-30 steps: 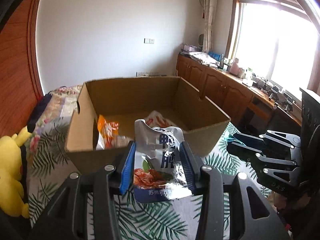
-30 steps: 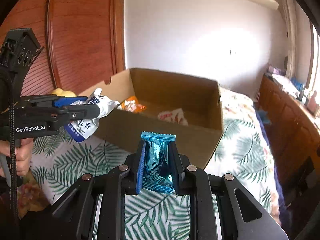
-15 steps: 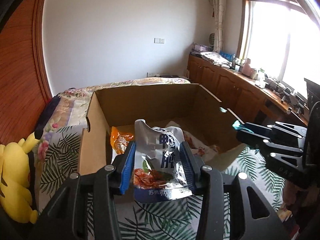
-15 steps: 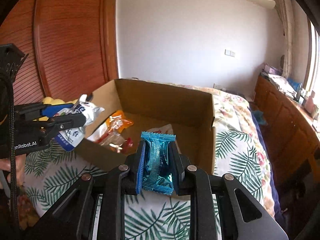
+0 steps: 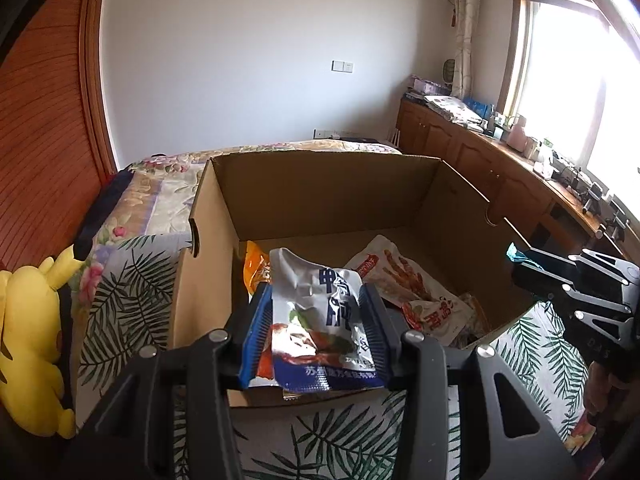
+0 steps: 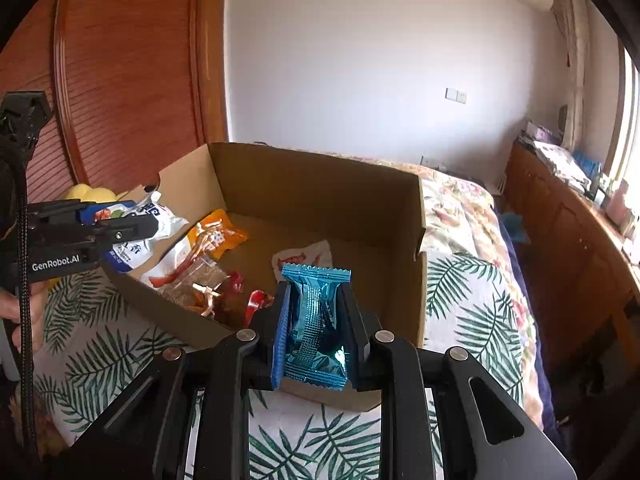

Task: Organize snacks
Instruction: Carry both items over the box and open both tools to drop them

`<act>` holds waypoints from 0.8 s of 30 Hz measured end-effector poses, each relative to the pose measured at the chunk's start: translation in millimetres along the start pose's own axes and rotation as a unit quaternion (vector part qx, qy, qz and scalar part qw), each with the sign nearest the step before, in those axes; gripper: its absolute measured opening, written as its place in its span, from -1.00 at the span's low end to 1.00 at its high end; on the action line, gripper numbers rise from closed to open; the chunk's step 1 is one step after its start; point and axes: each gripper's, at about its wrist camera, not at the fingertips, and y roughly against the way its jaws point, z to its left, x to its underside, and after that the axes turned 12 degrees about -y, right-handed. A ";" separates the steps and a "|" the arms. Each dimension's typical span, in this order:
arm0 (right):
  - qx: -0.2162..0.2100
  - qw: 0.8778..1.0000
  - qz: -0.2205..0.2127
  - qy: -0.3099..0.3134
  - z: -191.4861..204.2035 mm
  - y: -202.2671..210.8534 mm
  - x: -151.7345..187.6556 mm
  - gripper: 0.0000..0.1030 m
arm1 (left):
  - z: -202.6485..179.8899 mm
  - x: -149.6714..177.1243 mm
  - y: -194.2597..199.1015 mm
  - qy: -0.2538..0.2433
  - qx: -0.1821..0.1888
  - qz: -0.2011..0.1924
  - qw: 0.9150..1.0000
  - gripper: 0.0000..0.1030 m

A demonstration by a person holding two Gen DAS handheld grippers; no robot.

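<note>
An open cardboard box (image 5: 320,188) stands on the leaf-print bed and holds several snack packets, among them an orange one (image 6: 216,236) and a white-and-red one (image 5: 404,280). My left gripper (image 5: 316,312) is shut on a silver-and-blue snack bag (image 5: 320,320) and holds it over the box's near wall. My right gripper (image 6: 314,320) is shut on a shiny blue packet (image 6: 316,320) above the box's near right corner. Each gripper shows in the other's view: the left gripper (image 6: 120,232) at the box's left rim, the right gripper (image 5: 568,280) at its right rim.
A yellow plush toy (image 5: 28,344) lies on the bed left of the box. A wooden headboard (image 6: 120,80) rises behind. Wooden cabinets (image 5: 500,176) with clutter run along the window wall on the right. The bedspread (image 6: 472,292) extends beyond the box.
Both grippers have risen and moved forward with their packets, from in front of the box to over its near rim. The box interior now shows more fully.
</note>
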 end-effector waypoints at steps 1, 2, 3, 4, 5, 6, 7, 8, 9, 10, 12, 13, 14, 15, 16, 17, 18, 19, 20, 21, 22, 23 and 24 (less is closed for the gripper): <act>0.001 1.000 0.001 0.001 1.1 -1.7 -0.8 -0.59 | -0.2 -0.4 -0.5 0.002 0.001 0.000 1.000 -0.16; 0.001 1.000 0.003 0.001 1.8 -3.2 -1.4 -0.58 | 0.8 -0.5 -1.3 0.004 0.001 -0.001 1.000 -0.16; 0.002 1.000 0.004 0.001 2.5 -5.2 -1.5 -0.56 | 0.3 -1.2 -1.8 0.004 0.001 -0.002 1.000 -0.15; 0.003 1.000 0.004 -0.001 3.3 -6.6 -0.9 -0.55 | -1.3 -1.0 -1.6 0.002 0.000 -0.003 1.000 -0.15; 0.002 1.000 0.005 -0.003 4.0 -8.7 0.6 -0.52 | -1.8 -0.7 -1.4 0.000 0.000 -0.003 1.000 -0.15; 0.002 1.000 0.007 -0.003 4.5 -10.6 2.0 -0.41 | -3.1 -0.5 -1.3 -0.002 -0.001 -0.004 1.000 -0.15; 0.003 1.000 0.008 -0.002 4.6 -12.1 3.5 -0.40 | -3.8 -0.3 -1.2 -0.003 -0.002 -0.004 1.000 -0.14; 0.005 1.000 0.011 -0.001 5.1 -14.2 5.2 -0.40 | -4.3 0.0 -0.8 -0.004 -0.003 -0.004 1.000 -0.14; 0.004 1.000 0.011 -0.003 5.3 -15.4 6.4 -0.41 | -4.6 0.5 0.2 -0.004 -0.003 -0.005 1.000 -0.14; 0.004 1.000 0.009 -0.006 4.9 -14.8 6.7 -0.41 | -5.0 0.8 1.3 -0.002 0.000 -0.007 1.000 -0.10; -0.001 1.000 0.009 -0.011 4.5 -14.0 6.5 -0.39 | -4.9 0.8 3.3 0.001 0.004 -0.010 1.000 0.01; -0.003 1.000 0.008 -0.012 4.1 -12.8 6.3 -0.37 | -5.6 0.5 4.8 0.001 0.005 -0.013 1.000 0.03; -0.005 1.000 0.006 -0.013 4.0 -11.0 6.3 -0.36 | -6.4 0.1 6.4 -0.001 0.004 -0.015 1.000 0.03; -0.007 1.000 0.005 -0.014 4.5 -9.8 6.7 -0.36 | -8.7 -0.5 8.8 -0.006 0.000 -0.019 1.000 0.04; -0.010 1.000 0.003 -0.015 4.6 -7.9 7.0 -0.36 | -11.4 -0.8 11.2 -0.011 -0.002 -0.022 1.000 0.04; -0.012 1.000 0.001 -0.016 5.1 -5.7 7.6 -0.35 | -13.1 -1.1 13.0 -0.015 -0.004 -0.023 1.000 0.05; -0.014 1.000 -0.001 -0.016 5.9 -3.1 8.5 -0.35 | -15.5 -1.4 15.1 -0.020 -0.004 -0.026 0.999 0.06; -0.015 1.000 -0.004 -0.016 6.8 -0.6 8.8 -0.34 | -18.5 -1.4 18.3 -0.024 -0.004 -0.028 0.999 0.08; -0.017 1.000 -0.006 -0.017 7.7 1.8 9.4 -0.33 | -20.5 -1.5 20.8 -0.027 -0.003 -0.030 0.999 0.08; -0.020 1.000 -0.009 -0.018 8.8 5.1 10.1 -0.33 | -23.4 -1.2 24.9 -0.030 -0.002 -0.034 0.999 0.09; -0.022 0.999 -0.012 -0.019 9.6 9.2 11.2 -0.32 | -25.1 -1.2 28.3 -0.032 -0.002 -0.037 0.999 0.09; -0.024 0.999 -0.015 -0.021 9.9 13.2 12.8 -0.31 | -27.2 -1.1 32.6 -0.034 -0.002 -0.041 0.999 0.09; -0.025 0.999 -0.018 -0.022 10.3 16.3 14.2 -0.29 | -28.5 -1.3 36.2 -0.036 -0.003 -0.044 0.998 0.09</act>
